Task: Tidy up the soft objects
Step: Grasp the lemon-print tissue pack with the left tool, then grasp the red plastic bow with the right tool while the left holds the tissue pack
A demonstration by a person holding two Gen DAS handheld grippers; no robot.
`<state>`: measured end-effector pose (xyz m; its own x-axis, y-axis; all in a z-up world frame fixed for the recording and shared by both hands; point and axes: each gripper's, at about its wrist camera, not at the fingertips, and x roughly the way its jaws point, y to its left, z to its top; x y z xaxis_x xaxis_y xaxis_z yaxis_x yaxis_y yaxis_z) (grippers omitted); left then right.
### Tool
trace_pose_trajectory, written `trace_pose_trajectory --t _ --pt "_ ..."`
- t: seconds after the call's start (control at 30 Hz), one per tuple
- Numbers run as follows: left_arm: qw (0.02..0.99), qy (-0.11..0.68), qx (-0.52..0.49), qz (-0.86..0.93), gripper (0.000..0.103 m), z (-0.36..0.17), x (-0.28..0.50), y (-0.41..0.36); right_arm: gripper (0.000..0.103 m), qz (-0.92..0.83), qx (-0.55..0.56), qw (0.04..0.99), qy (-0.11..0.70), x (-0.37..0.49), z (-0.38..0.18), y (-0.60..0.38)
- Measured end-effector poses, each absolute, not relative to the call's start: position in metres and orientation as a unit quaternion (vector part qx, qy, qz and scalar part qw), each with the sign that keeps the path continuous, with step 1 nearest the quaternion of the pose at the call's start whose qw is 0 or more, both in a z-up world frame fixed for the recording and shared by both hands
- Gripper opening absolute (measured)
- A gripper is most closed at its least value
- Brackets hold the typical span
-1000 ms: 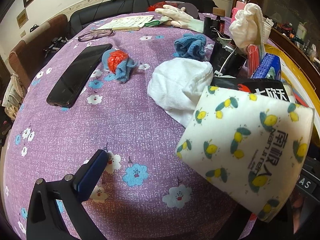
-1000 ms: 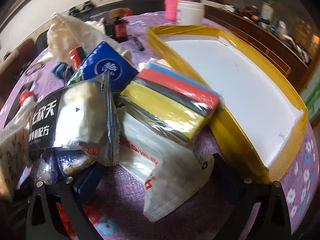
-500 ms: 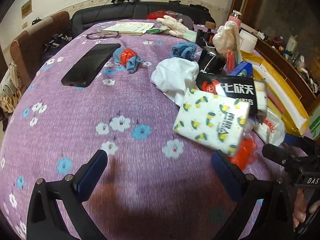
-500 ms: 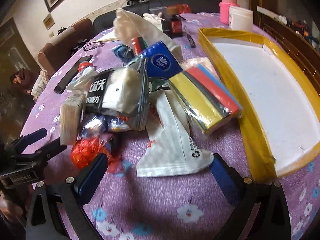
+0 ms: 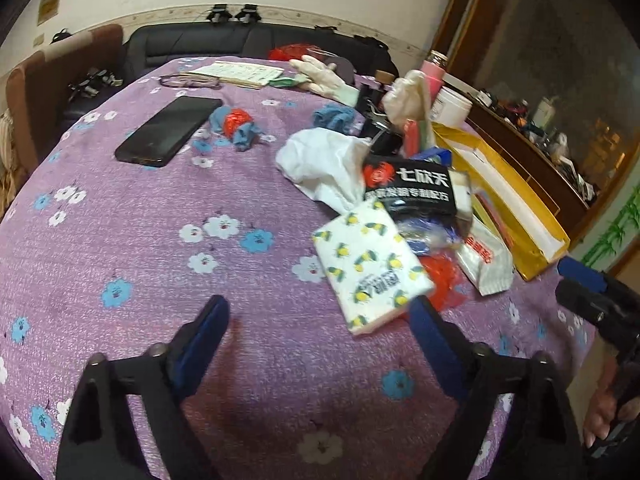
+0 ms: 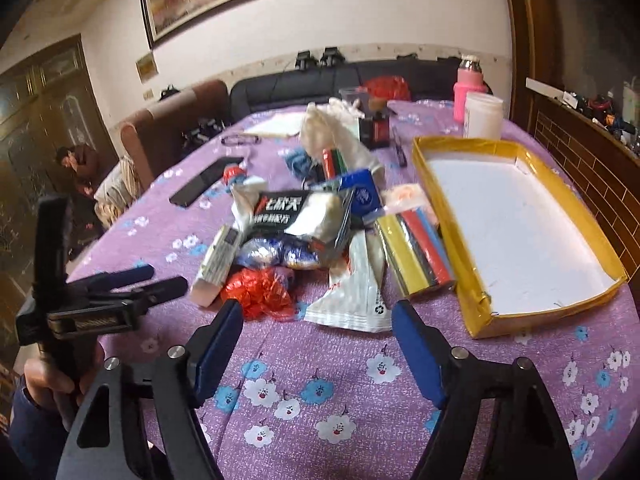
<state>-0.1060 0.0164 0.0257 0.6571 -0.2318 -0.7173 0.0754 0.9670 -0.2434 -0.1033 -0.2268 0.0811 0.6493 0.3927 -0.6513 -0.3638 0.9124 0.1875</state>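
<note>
We take the yellow tray (image 6: 440, 184) as landmark. All soft goods lie in one heap just left of its long left wall, on the purple cloth (image 6: 340, 380). The tissue pack (image 5: 370, 266) sits at the heap's near-left edge, farthest from the tray, long axis running diagonally away from us.

Left gripper (image 5: 320, 320): jaws apart and closing, nothing between them; the tissue pack is just ahead, beside its right finger. We judge this hand nearer to it.

Right gripper (image 6: 316, 320): jaws apart and closing, empty; the white pouch (image 6: 354, 292) and red crinkled bag (image 6: 258, 292) lie just ahead.

Count: one tray, one tissue pack, one black packet (image 6: 298, 214), one coloured sponge pack (image 6: 416, 250), two blue cloths (image 5: 334, 116).
</note>
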Motion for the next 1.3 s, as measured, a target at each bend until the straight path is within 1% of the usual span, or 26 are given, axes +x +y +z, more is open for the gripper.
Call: trace_pose_trajectory --t 0.23,0.27,0.3,0.33,0.43,0.47,0.5,0.53,0.63,0.8,0.87,1.13,1.23,1.3 --pt "0.891 0.420 -0.127 -0.116 0.087 0.027 -0.089 -0.001 0.081 0.226 0.041 0.908 0.350 -0.109 0.082 -0.237" --pt "0.889 0.424 -0.127 -0.117 0.085 0.026 -0.085 -0.005 0.081 0.228 0.045 0.908 0.348 -0.110 0.082 -0.240" --pt "0.888 0.429 -0.121 -0.109 0.080 0.024 -0.079 -0.009 0.081 0.229 0.049 0.908 0.347 -0.111 0.082 -0.243" --pt "0.888 0.433 -0.117 -0.101 0.077 0.023 -0.075 -0.013 0.081 0.228 0.050 0.908 0.347 -0.112 0.082 -0.245" --pt "0.881 0.445 -0.130 -0.096 0.076 0.015 -0.060 -0.018 0.081 0.230 0.055 0.907 0.349 -0.114 0.080 -0.254" --pt "0.880 0.444 -0.138 -0.096 0.072 0.013 -0.058 -0.018 0.081 0.231 0.056 0.905 0.351 -0.115 0.078 -0.256" --pt "0.880 0.443 -0.144 -0.096 0.062 0.013 -0.057 -0.016 0.081 0.232 0.058 0.904 0.355 -0.115 0.077 -0.258" --pt "0.880 0.440 -0.151 -0.102 0.057 0.014 -0.058 -0.014 0.081 0.233 0.061 0.902 0.359 -0.114 0.075 -0.261" --pt "0.883 0.431 -0.156 -0.100 0.051 0.015 -0.062 -0.010 0.081 0.232 0.058 0.898 0.369 -0.110 0.071 -0.264" --pt "0.898 0.407 -0.146 -0.084 0.050 0.022 -0.080 0.003 0.080 0.221 0.046 0.898 0.378 -0.099 0.066 -0.261" --pt "0.900 0.402 -0.147 -0.079 0.050 0.023 -0.087 0.011 0.070 0.235 0.038 0.894 0.380 -0.096 0.065 -0.251" --pt "0.907 0.395 -0.141 -0.034 0.050 0.018 -0.097 0.032 0.070 0.294 -0.012 0.874 0.386 -0.086 0.064 -0.178" --pt "0.910 0.391 -0.135 -0.031 0.050 0.019 -0.099 0.031 0.070 0.276 -0.051 0.874 0.398 -0.075 0.057 -0.151" --pt "0.911 0.390 -0.132 -0.030 0.050 0.018 -0.100 0.030 0.070 0.260 -0.057 0.868 0.419 -0.064 0.047 -0.142"
